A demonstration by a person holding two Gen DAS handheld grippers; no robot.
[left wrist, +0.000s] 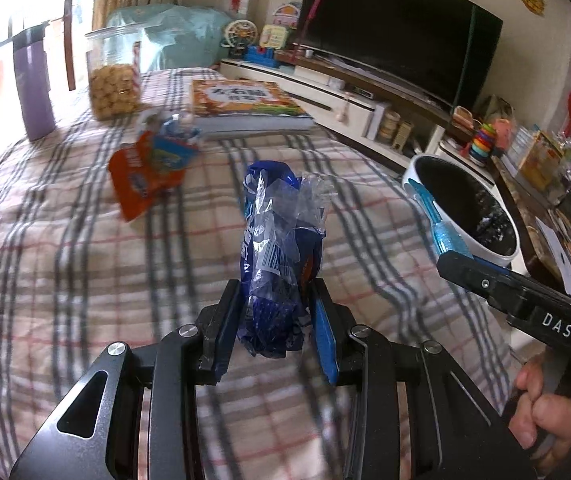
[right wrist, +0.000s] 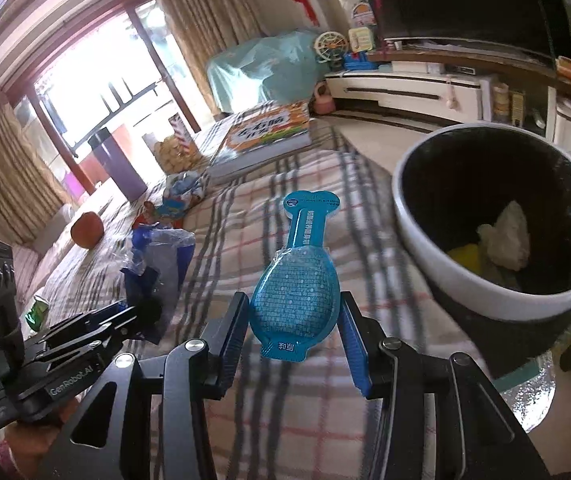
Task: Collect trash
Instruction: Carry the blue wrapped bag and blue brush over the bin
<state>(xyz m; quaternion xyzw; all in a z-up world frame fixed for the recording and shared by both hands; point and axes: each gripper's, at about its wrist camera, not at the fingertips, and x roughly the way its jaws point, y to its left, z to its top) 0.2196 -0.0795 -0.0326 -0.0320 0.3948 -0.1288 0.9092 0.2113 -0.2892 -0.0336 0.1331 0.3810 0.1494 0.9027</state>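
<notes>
1. Holding a crumpled blue and clear plastic wrapper [left wrist: 275, 256], the left tool [left wrist: 275, 320] has its two pads pressed against the wrapper's lower part, so it is clamped on it and the wrapper stands up above the checked cloth [left wrist: 85, 280] that covers the surface.
2. Gripped in the right tool [right wrist: 295, 320] is a flat turquoise blister pack [right wrist: 297, 280] shaped like a small bottle; the pads sit against its wide lower half, and its narrow neck points forward.
3. Beside the covered surface stands the white-rimmed trash bin [right wrist: 413, 236], just to the right of the blister pack in the right wrist view. Inside it lie a pale crumpled wad [right wrist: 505, 236] and something yellow [right wrist: 465, 258], so some rubbish is already collected.
4. Both held pieces are lifted but not yet over the bin's mouth; I judge the blister pack the closer of the two to being dropped.
5. Left on the cloth are an orange snack packet [left wrist: 145, 176] and a small crumpled blue and white wrapper [left wrist: 177, 126] just behind it, near the book [left wrist: 245, 104].
6. The cookie jar [left wrist: 113, 76], the purple bottle [left wrist: 33, 88] and the book do not look like rubbish.
7. By my reading the task is about midway: two pieces in hand, at least two more to fetch.
</notes>
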